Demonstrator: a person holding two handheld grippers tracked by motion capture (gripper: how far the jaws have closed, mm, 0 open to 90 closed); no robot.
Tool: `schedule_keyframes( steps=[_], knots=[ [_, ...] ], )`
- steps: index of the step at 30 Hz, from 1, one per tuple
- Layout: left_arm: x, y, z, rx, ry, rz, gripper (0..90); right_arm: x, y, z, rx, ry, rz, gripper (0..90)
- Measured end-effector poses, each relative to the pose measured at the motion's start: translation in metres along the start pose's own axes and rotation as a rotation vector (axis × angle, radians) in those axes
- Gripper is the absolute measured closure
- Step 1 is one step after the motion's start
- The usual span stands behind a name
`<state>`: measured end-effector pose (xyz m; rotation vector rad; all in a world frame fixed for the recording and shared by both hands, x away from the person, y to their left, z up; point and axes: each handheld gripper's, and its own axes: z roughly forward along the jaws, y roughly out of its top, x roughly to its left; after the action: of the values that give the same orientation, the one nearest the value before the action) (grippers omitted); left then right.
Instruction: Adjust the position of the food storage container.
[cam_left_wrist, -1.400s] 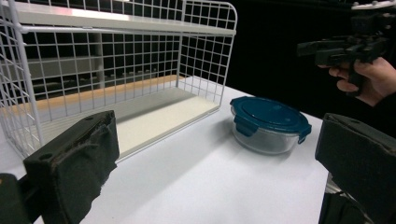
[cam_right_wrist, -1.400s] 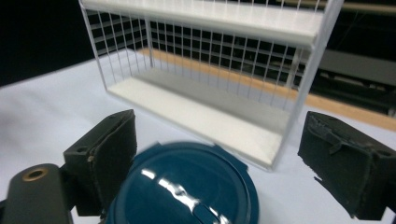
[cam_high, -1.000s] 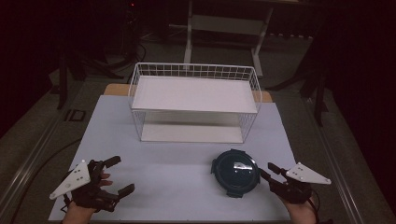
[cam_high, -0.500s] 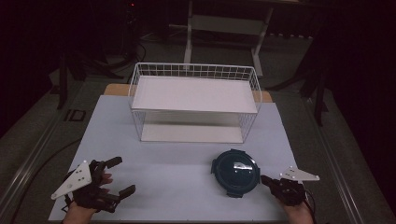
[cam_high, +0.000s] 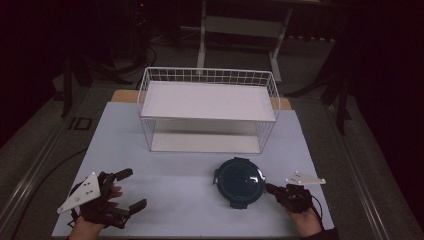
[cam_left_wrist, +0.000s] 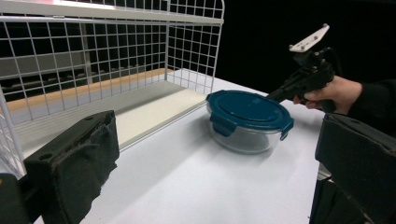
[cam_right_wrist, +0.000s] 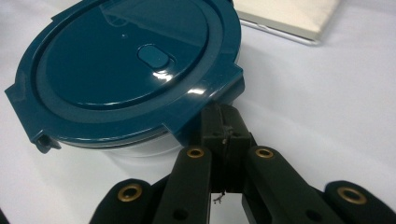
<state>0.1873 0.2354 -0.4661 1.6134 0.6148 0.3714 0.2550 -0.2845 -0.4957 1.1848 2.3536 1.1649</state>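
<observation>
Covering most of the table (cam_high: 190, 200) is a pale, plain sheet; a strip of bare wood shows at its far edge, and the room around it is dark, with metal stand legs behind and grey flooring to either side. On that flooring, well to the far left of the left claw, the letters "ID" can be read; no brand or label is legible on the things themselves.

A white wire basket (cam_high: 207, 112) with a flat white top panel stands at the far middle of the table, well ahead of both claws.

The glass container with a dark blue clip-on lid (cam_high: 240, 181) rests on the table directly in front of the right claw (cam_high: 272, 189). That claw is clenched, its jaws pressed together, with the tips at the lid's near rim beside a clip tab; whether they touch cannot be told. Its jaws have just been closing, with nothing between them.

The left claw (cam_high: 131, 189) lies released, jaws wide apart, well to the left of the container.
</observation>
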Motion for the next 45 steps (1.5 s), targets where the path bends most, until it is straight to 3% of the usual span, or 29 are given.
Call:
schedule_keyframes(
  steps=[6,8,13,17,19,29,34,45],
  knots=[
    [0.001,-0.001,0.001,0.005,-0.002,-0.002,0.0,0.009,0.010,0.015,-0.002,0.032,-0.015,90.0],
    [0.001,-0.001,0.000,0.004,0.000,-0.002,0.0,0.006,0.009,0.015,-0.015,0.045,0.012,90.0],
    [0.000,-0.001,0.001,0.006,-0.002,0.000,0.0,0.007,0.007,0.008,-0.029,0.036,-0.005,90.0],
    [-0.001,-0.001,0.002,0.013,-0.009,0.006,0.0,0.010,0.007,0.013,-0.005,0.040,-0.021,90.0],
    [-0.001,-0.002,0.002,0.013,-0.010,0.005,0.0,0.008,0.008,0.014,-0.010,0.054,0.003,90.0],
    [-0.002,-0.002,0.005,0.023,-0.015,0.005,0.0,0.014,0.015,0.023,-0.005,0.063,-0.016,90.0],
    [-0.001,-0.003,0.005,0.027,-0.022,0.001,0.0,0.024,0.026,0.037,0.006,0.085,-0.054,90.0],
    [-0.001,-0.003,0.006,0.033,-0.031,-0.001,0.0,0.028,0.040,0.058,0.004,0.139,-0.053,90.0]
  ],
)
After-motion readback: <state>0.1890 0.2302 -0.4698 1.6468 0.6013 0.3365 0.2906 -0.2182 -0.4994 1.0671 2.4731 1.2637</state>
